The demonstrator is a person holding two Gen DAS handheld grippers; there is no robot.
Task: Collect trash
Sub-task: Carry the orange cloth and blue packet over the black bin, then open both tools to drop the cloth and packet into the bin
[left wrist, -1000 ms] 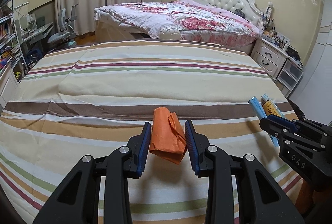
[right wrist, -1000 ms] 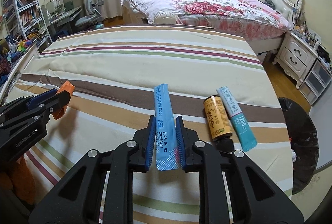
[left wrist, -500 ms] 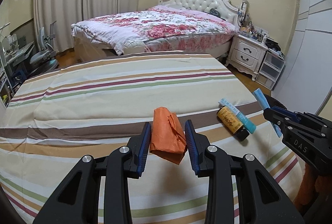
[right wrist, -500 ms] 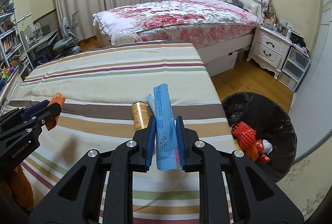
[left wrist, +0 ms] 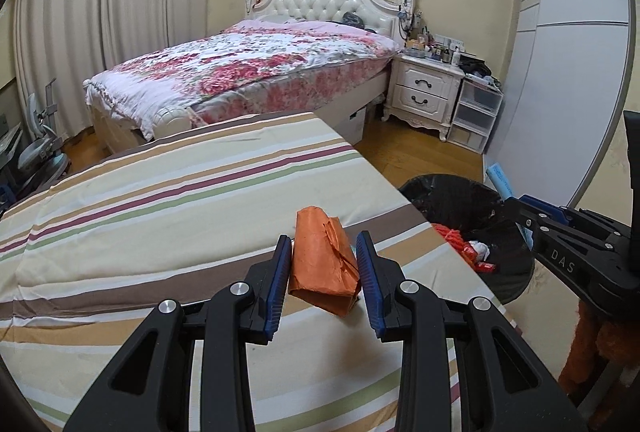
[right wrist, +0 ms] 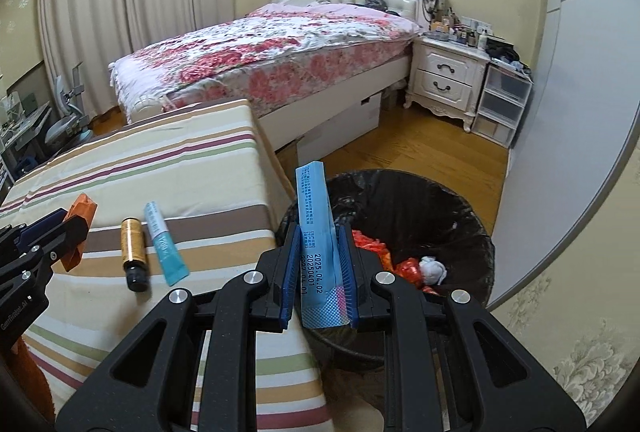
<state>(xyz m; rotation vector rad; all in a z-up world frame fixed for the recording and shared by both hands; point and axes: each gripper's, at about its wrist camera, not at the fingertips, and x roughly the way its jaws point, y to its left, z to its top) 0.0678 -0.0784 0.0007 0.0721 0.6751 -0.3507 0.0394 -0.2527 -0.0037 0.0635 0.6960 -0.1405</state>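
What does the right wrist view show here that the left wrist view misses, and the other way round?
Only the right wrist view shows the amber bottle and teal tube lying on the striped bed. Only the left wrist view shows the orange packet's whole crumpled face between the left gripper fingers. Both show the black-lined bin, the blue sachet in the right gripper and the floral bed.

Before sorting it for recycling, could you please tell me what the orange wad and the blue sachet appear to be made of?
Orange wad: probably paper, matte, with sharp creases and a torn fold. Blue sachet: looks like plastic or foil laminate, slightly glossy, with printed dates and a crimped seal at its end.
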